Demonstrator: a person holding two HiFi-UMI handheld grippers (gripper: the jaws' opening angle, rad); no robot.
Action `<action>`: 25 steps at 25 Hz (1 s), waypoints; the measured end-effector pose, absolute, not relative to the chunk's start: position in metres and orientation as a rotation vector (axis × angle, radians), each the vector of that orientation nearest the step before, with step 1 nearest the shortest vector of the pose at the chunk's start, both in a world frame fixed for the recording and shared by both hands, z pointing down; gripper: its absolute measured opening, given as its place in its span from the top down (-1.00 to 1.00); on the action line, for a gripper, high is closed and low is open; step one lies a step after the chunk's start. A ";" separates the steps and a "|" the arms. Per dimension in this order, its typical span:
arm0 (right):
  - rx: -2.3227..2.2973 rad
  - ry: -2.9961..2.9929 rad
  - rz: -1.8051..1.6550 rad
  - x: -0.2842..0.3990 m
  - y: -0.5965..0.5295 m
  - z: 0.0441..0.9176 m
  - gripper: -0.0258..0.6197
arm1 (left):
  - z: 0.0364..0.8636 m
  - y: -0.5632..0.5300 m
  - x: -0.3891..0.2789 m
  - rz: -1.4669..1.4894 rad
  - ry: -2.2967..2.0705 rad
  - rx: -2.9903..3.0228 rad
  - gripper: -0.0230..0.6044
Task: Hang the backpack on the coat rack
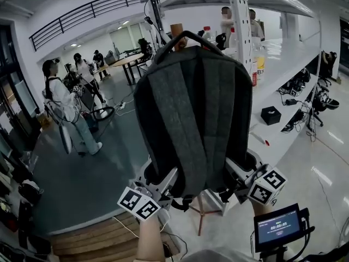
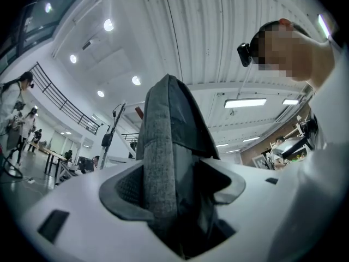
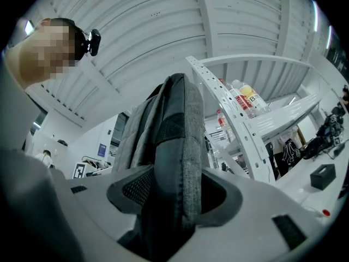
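A dark grey backpack (image 1: 193, 119) is held up high, its padded back panel facing me. My left gripper (image 1: 163, 185) is shut on its lower left edge and my right gripper (image 1: 240, 176) is shut on its lower right edge. The top carry handle (image 1: 182, 36) loops up by the wooden tip of the coat rack (image 1: 176, 29); whether it rests on it I cannot tell. The rack's wooden legs (image 1: 200, 214) show below the bag. In the left gripper view grey fabric (image 2: 163, 141) fills the left gripper (image 2: 174, 187). The right gripper (image 3: 174, 192) likewise pinches the bag's edge (image 3: 175, 130).
A white shelf unit (image 1: 283, 53) with bottles (image 1: 256, 59) and a black box (image 1: 270, 114) stands close on the right. Several people (image 1: 62, 105) stand at the left, with a table (image 1: 122, 63) farther back. A small screen (image 1: 278, 226) sits lower right, wooden boards (image 1: 90, 238) lower left.
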State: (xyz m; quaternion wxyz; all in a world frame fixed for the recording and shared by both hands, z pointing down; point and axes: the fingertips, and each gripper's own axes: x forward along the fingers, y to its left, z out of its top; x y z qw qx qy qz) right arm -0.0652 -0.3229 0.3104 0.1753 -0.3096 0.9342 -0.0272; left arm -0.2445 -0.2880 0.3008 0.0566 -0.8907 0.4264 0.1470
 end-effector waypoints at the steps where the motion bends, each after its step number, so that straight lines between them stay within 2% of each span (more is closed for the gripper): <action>1: -0.877 2.652 -0.084 -0.066 -0.323 0.310 0.20 | 0.301 -0.289 -0.245 0.449 1.293 -2.710 -0.01; 25: -0.841 2.754 -0.189 -0.068 -0.319 0.301 0.20 | 0.302 -0.291 -0.251 0.543 1.308 -2.855 -0.01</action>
